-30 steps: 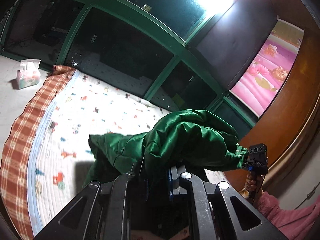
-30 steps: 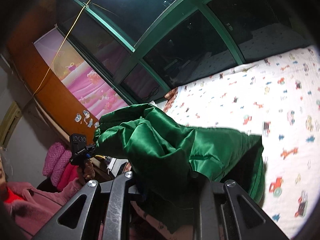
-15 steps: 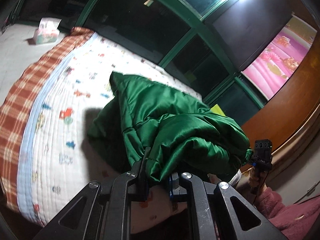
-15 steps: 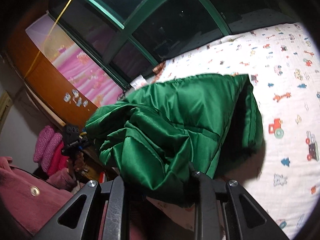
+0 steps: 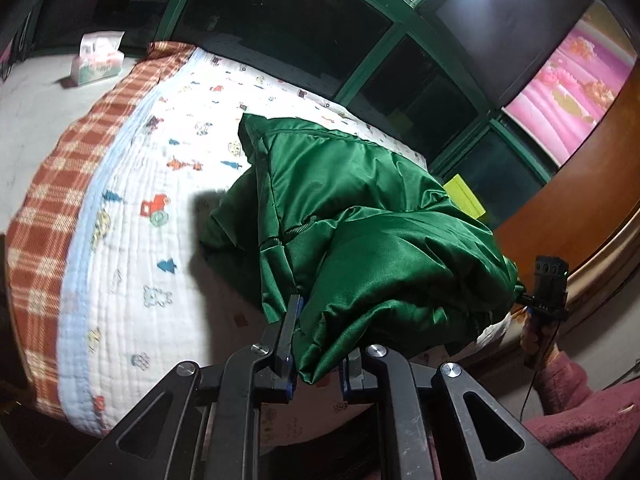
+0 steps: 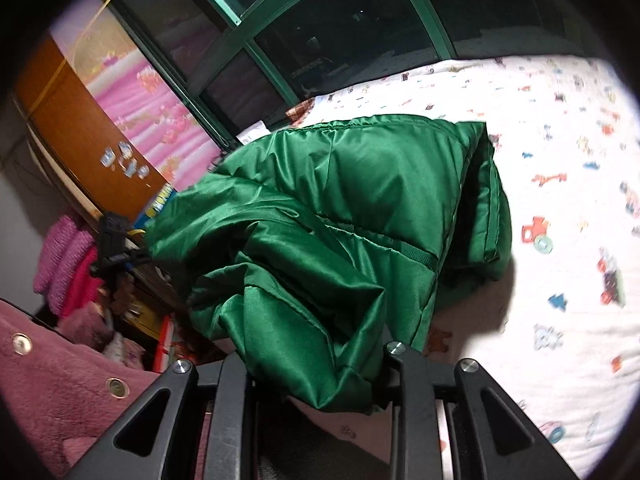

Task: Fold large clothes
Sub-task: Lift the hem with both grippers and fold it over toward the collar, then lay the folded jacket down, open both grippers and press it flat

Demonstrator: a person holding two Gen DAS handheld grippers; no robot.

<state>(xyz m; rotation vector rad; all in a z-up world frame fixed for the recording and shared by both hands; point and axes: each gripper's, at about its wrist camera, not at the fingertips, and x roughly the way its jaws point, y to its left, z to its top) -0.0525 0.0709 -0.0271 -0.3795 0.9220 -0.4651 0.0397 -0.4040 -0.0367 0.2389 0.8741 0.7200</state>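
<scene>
A shiny green padded jacket (image 5: pixel 360 208) lies bunched on the white printed quilt (image 5: pixel 132 200), its far part flat and its near edge lifted. My left gripper (image 5: pixel 320 344) has the jacket's near hem between its fingers; its jaws are opening, with the cloth still pinched. In the right wrist view the jacket (image 6: pixel 360 200) drapes over my right gripper (image 6: pixel 316 364). Those jaws are opening too, with a fold of cloth between them and the pads hidden under it. Each gripper shows small in the other's view, at the jacket's far corner (image 5: pixel 548 292) (image 6: pixel 114 240).
The quilt (image 6: pixel 560 160) has a red plaid blanket (image 5: pixel 52 184) along its left edge. A tissue pack (image 5: pixel 98 60) sits beyond it. Dark green-framed windows (image 5: pixel 372 60) run behind the bed. A wooden cabinet (image 5: pixel 580 200) and a person's pink sleeve (image 5: pixel 580 432) are at the right.
Both grippers came down with the jacket. It hung bunched above the bed before; now its far half rests spread on the quilt.
</scene>
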